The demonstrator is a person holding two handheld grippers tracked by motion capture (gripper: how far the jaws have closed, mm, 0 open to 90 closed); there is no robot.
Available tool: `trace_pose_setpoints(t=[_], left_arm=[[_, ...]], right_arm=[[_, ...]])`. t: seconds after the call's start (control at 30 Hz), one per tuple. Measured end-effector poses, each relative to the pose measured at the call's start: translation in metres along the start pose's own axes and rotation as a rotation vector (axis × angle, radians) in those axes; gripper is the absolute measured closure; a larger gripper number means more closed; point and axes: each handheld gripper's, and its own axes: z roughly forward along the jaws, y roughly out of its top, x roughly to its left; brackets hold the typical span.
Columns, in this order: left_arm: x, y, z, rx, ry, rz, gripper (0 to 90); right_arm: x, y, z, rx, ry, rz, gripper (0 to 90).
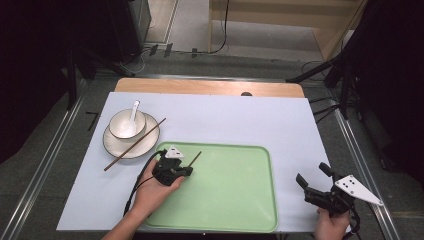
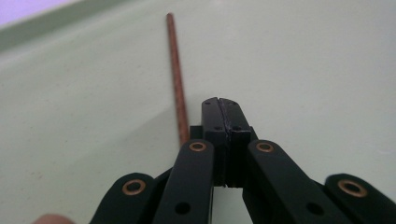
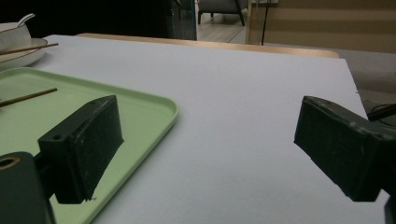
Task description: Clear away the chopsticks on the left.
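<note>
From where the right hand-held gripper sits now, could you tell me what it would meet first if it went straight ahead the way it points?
The right hand-held gripper, jaws open, points up and left across the table. Straight on lies bare white tabletop, with the green tray's corner just left of that line. The way looks free, though depth is hard to judge.

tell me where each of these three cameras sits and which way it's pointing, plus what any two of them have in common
High view: above the person's side, looking forward and down on the green tray; forearms, left gripper, right gripper.
Left gripper view: rides the left gripper, facing the tray floor; shut jaws beside a chopstick.
Right gripper view: rides the right gripper, looking level across the table; open jaws.
Shared: all three show tray and chopstick.
</note>
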Motion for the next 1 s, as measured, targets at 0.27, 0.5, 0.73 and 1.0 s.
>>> trace_pose_setpoints(t=[0.27,0.5,0.73,1.0], left_arm=[[0.014,-0.008,-0.011,-0.016,0.052,-0.041,90.0],[0.029,-0.018,-0.024,-0.013,0.07,-0.062,90.0],[0.041,-0.028,-0.035,-0.021,0.085,-0.095,90.0],[0.048,-0.03,-0.037,-0.058,0.088,-0.117,90.0]], right_arm=[[0.001,0.0,0.001,0.005,0.0,-0.006,7.6],[0.0,0.0,0.001,0.005,-0.001,-0.007,7.6],[0.0,-0.001,0.001,0.007,0.001,-0.003,7.6],[0.001,-0.001,0.002,0.01,0.001,-0.005,7.6]])
